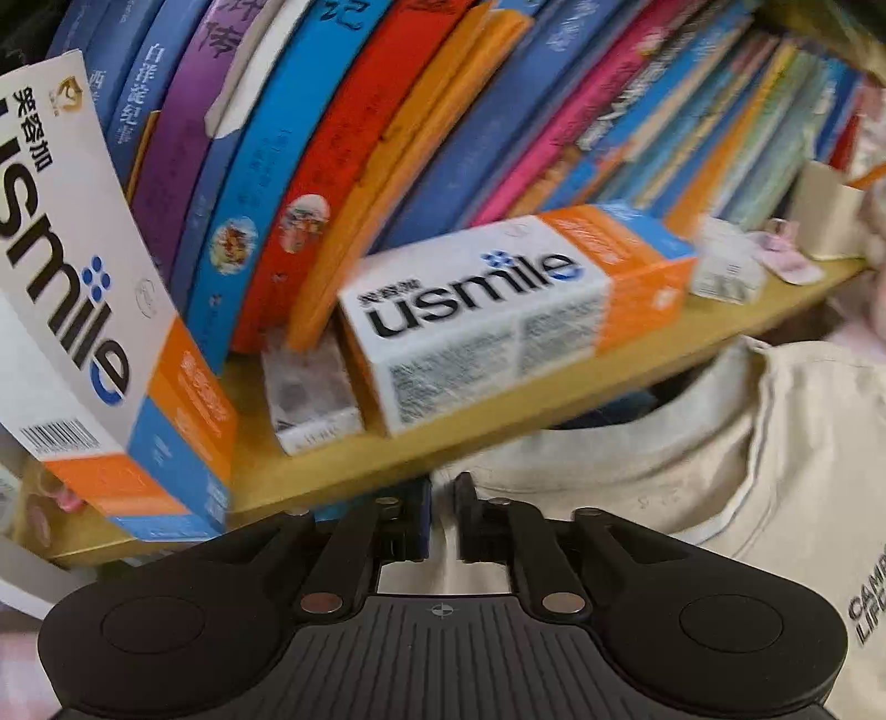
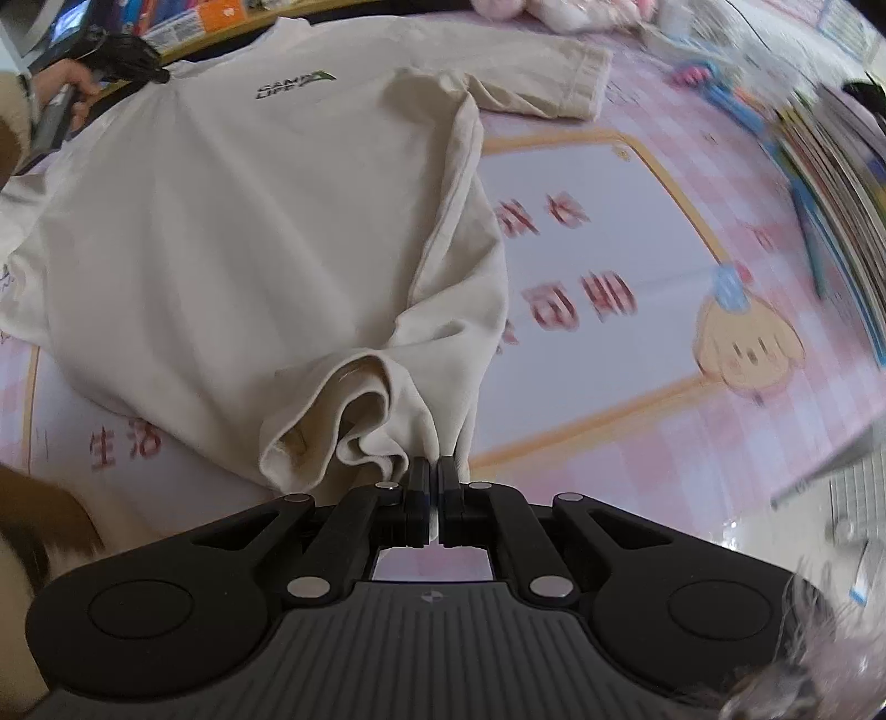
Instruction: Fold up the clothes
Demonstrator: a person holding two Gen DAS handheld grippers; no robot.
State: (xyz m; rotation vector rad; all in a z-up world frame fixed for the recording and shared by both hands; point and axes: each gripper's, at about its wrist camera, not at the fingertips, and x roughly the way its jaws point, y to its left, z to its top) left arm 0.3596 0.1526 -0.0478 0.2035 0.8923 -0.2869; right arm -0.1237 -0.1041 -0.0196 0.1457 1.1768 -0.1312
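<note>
A cream T-shirt (image 2: 232,232) with a small dark chest logo lies spread on a pink printed mat (image 2: 609,266). My right gripper (image 2: 433,471) is shut on a bunched corner of the shirt's hem, lifted slightly off the mat. In the left wrist view the shirt's collar and shoulder (image 1: 720,454) lie to the right, below a wooden shelf. My left gripper (image 1: 442,487) sits at the collar edge with its jaws nearly closed; whether cloth is between them is hidden. The left gripper also shows far off in the right wrist view (image 2: 119,58), at the collar.
A wooden shelf (image 1: 498,410) holds a row of books (image 1: 387,111) and two usmile boxes (image 1: 487,310), close above the left gripper. Stacked books and papers (image 2: 830,183) lie at the mat's right edge. Pink plush items (image 2: 554,11) sit beyond the shirt.
</note>
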